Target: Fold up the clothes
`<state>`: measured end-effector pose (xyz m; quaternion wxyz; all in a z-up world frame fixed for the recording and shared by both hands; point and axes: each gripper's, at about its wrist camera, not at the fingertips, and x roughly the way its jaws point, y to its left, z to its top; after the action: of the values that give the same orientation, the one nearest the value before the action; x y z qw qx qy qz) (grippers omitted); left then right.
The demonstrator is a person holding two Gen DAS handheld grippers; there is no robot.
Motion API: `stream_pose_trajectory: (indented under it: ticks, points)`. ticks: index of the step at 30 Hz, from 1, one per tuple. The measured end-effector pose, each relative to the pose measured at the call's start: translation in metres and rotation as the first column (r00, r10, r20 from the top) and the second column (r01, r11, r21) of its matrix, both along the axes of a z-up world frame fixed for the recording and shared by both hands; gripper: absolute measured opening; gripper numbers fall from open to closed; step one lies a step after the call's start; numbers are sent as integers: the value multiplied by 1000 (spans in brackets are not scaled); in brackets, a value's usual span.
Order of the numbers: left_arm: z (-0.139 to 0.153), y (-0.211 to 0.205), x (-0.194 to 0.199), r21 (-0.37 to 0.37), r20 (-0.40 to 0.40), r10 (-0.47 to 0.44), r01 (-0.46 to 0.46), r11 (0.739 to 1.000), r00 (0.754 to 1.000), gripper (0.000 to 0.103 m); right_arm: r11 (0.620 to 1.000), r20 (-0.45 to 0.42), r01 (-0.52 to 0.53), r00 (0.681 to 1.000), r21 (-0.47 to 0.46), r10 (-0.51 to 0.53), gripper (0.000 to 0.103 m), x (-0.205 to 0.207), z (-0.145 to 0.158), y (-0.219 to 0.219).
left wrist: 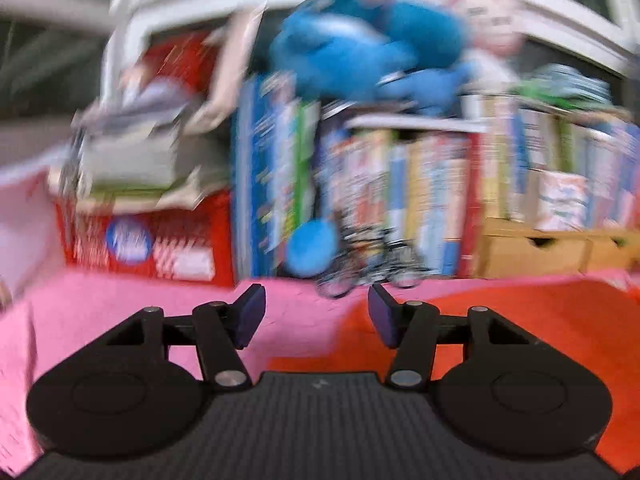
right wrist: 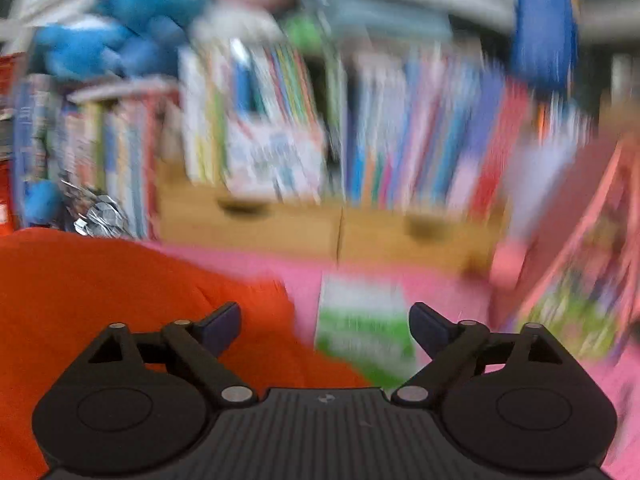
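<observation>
Left wrist view, heavy blur: left gripper (left wrist: pixel 317 312) jaws apart, nothing betw. pads, not gripping. Orange garment (left wrist: pixel 540 332) lies on pink cover (left wrist: pixel 100 320), filling lower right of frame; its edge runs from lower centre up toward right-hand pad, so cloth sits to right of and under the tongs, pink to left. Bookshelf (left wrist: pixel 420 184) and blue plush toy (left wrist: pixel 360 40) across top of frame. Right wrist view, also blurred: right gripper (right wrist: pixel 325 326) jaws wide, empty. Orange garment (right wrist: pixel 120 292) fills lower left, under left-hand pad; green-white booklet (right wrist: pixel 364 328) on pink cover (right wrist: pixel 452 288) shows betw. fingers. Judgement: garment lies betw. the two grippers, each near it; long axis not readable. Neither plainly nearer.
</observation>
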<state>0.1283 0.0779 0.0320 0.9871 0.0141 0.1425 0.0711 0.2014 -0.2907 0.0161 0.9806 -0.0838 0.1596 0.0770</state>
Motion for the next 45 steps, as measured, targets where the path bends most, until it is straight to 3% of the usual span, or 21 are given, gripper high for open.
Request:
stream_pose_trajectory:
  ticks: [2, 5, 7, 11, 15, 23, 29, 36, 45]
  points:
    - [-5, -32, -12, 60, 19, -40, 38, 997, 999, 54, 997, 90, -46, 995, -60, 52, 100, -27, 8, 14]
    - [-17, -72, -22, 134, 14, -108, 105, 985, 994, 56, 985, 148, -108, 981, -137, 128, 101, -60, 9, 42]
    - [-24, -93, -23, 171, -1, -140, 138, 976, 990, 57, 977, 152, -145, 974, -155, 168, 101, -71, 7, 59]
    - [-33, -114, -24, 172, -12, -171, 170, 970, 985, 55, 972, 122, -195, 970, -130, 211, 101, -81, 3, 87]
    - [-38, -114, -20, 168, -20, -156, 157, 973, 988, 56, 965, 81, -245, 964, -96, 252, 101, -78, 2, 104]
    - [-59, -115, -8, 204, -116, -124, 146, 968, 985, 58, 940, -1, -269, 962, -208, 275, 103, -67, -25, 129]
    - [-65, -110, 4, 230, -202, -129, 175, 957, 971, 58, 925, -43, -273, 961, -263, 272, 103, -60, -38, 133]
    - [-75, -101, -2, 353, -228, -124, 201, 914, 966, 59, 916, -68, -273, 962, -292, 265, 103, -53, -45, 114]
    - [-78, -73, -7, 397, -257, -64, 166, 902, 964, 59, 925, -95, -214, 976, -315, 194, 102, -47, -53, 58]
